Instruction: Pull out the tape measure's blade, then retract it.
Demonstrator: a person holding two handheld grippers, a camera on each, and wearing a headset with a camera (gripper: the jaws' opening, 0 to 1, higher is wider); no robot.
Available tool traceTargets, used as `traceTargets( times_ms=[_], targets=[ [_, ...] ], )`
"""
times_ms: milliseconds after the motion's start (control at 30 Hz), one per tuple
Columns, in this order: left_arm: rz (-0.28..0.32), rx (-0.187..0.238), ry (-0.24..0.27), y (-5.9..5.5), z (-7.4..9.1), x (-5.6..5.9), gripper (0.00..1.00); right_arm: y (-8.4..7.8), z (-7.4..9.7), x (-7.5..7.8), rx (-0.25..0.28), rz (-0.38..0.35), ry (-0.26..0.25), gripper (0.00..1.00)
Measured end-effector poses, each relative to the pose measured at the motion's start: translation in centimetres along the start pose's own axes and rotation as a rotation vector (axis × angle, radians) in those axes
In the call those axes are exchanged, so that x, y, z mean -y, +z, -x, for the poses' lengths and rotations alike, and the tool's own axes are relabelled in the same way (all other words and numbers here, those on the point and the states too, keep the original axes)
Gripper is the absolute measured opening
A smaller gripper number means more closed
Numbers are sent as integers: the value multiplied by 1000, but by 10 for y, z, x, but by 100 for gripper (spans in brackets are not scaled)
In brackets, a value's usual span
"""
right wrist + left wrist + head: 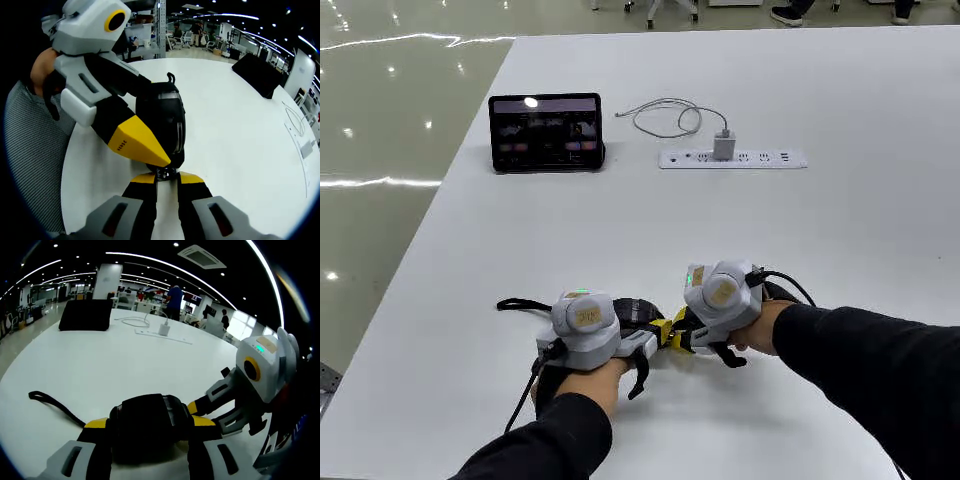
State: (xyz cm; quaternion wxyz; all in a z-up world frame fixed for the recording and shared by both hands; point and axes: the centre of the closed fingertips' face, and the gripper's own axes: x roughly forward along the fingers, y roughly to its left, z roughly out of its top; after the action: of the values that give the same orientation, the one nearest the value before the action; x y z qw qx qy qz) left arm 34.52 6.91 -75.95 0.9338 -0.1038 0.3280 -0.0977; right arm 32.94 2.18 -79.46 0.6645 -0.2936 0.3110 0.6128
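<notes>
Left gripper view: left tool (150, 424) clamps tape measure (147, 435), right tool (168, 179) pinches blade (165, 173).

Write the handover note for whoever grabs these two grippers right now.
Left gripper: shut across the black tape measure, which rests on the white table.
Right gripper: shut on the blade tip, right at the case mouth.
Wrist strap: lies loose on the table beside the case.
Done: both grips are set. No length of blade shows drawn out.
Left: move the right gripper away from the case to draw the blade, then let it run back in.
</notes>
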Motion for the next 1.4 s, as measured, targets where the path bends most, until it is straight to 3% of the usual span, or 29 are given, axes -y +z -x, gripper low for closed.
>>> traceTargets(
  times_ms=[1000,1167,1333,1400],
  targets=[
    [9,-2,-7,-1,-1,0,60,1,0,0,9,-9,-16,12],
    [-67,1,17,4,-1,-2,66,0,0,1,11,-15,-33,12],
    [-57,4,21,7,0,-7,71,1,-1,-10,22,-23,8,26],
    [-63,-17,36,5,0,-10,76,2,-1,-11,17,-38,13,27]
  ],
)
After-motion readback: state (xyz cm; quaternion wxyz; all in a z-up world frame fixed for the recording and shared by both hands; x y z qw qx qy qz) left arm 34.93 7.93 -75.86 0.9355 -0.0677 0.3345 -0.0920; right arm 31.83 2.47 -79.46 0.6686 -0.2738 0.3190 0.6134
